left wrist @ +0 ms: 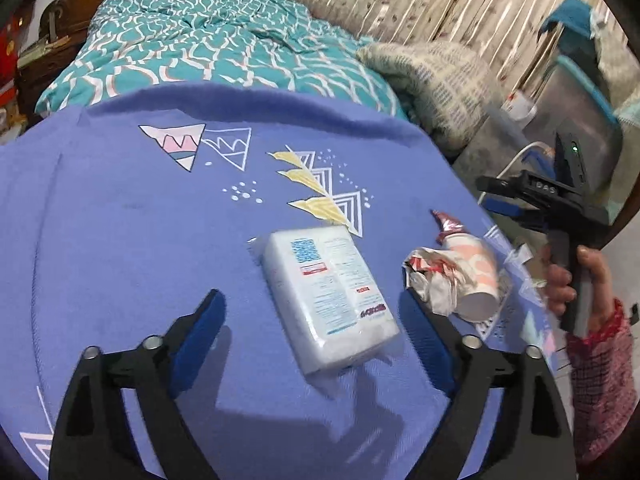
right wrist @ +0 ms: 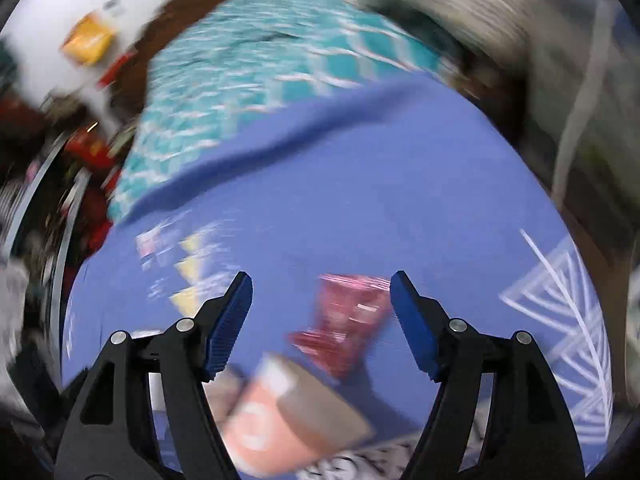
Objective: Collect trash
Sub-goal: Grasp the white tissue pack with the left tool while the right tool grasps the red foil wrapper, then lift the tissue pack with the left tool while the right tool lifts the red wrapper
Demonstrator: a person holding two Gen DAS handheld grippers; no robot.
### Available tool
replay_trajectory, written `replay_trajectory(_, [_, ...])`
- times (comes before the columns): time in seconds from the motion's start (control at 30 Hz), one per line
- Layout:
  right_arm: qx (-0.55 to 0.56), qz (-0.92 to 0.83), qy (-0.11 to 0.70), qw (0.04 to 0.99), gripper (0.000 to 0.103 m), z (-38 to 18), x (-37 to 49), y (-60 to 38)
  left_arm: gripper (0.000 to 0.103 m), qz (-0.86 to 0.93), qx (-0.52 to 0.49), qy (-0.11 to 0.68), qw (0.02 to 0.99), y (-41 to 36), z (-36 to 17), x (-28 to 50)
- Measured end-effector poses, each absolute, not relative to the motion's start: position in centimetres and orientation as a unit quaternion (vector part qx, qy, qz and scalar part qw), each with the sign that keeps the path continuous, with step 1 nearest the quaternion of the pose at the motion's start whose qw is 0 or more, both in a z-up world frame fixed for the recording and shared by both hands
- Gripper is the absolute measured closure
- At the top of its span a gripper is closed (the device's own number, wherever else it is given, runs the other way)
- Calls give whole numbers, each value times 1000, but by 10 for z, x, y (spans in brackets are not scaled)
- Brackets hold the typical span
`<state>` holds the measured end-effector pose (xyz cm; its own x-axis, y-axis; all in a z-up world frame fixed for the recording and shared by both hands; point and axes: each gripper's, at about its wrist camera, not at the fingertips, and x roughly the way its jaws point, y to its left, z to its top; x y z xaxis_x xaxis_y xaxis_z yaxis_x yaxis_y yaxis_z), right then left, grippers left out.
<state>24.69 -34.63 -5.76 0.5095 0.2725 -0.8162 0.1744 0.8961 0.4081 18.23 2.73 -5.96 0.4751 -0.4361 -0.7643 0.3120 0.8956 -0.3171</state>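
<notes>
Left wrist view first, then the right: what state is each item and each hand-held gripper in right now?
Tissue pack: sealed, lying flat on the blue cloth.
Paper cup: tipped on its side.
Crumpled wrapper: balled up against the cup.
Pink wrapper: flat, blurred.
Left hand-held gripper: open, astride the tissue pack.
Right hand-held gripper: open, empty.

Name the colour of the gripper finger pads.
Blue pads on black arms, clearest in the left wrist view.

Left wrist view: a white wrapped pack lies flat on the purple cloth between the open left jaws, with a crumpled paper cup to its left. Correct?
Not quite. In the left wrist view the crumpled paper cup lies right of the white wrapped pack, not left. The pack does lie flat on the purple cloth, between the open left gripper jaws.
</notes>
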Motion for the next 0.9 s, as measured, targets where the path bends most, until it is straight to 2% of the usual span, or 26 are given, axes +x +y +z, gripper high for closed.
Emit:
replay_trajectory(0.13, [245, 37, 519, 818, 31, -87, 247, -338, 16, -213, -44, 469, 856, 3, -65, 193])
replay_trajectory(0.23, [258, 51, 526, 809, 35, -97, 250, -315, 16, -205, -19, 480, 853, -16, -73, 198])
replay_trajectory(0.33, [182, 34, 528, 829, 50, -98, 256, -285, 18, -183, 11, 477, 859, -27, -79, 195])
replay_trajectory(0.37, [151, 28, 531, 833, 64, -98, 256, -277, 23, -179, 16, 476, 861, -28, -80, 194])
replay_trajectory(0.4, [129, 26, 534, 835, 65, -99, 257, -269, 26, -171, 25, 477, 861, -29, -84, 192])
replay_trajectory(0.43, [117, 25, 533, 838, 70, -99, 254, -265, 35, -165, 32, 478, 862, -29, -86, 191])
replay_trajectory(0.5, [125, 30, 530, 838, 79, -98, 249, -268, 38, -168, 37, 473, 864, -25, -89, 186])
replay_trajectory(0.67, [170, -2, 477, 862, 80, -79, 218, -313, 43, -178, 31, 467, 866, -10, -86, 172])
replay_trajectory(0.9, [282, 0, 385, 879, 80, -56, 120, -362, 43, -217, 8, 467, 857, 15, -77, 130])
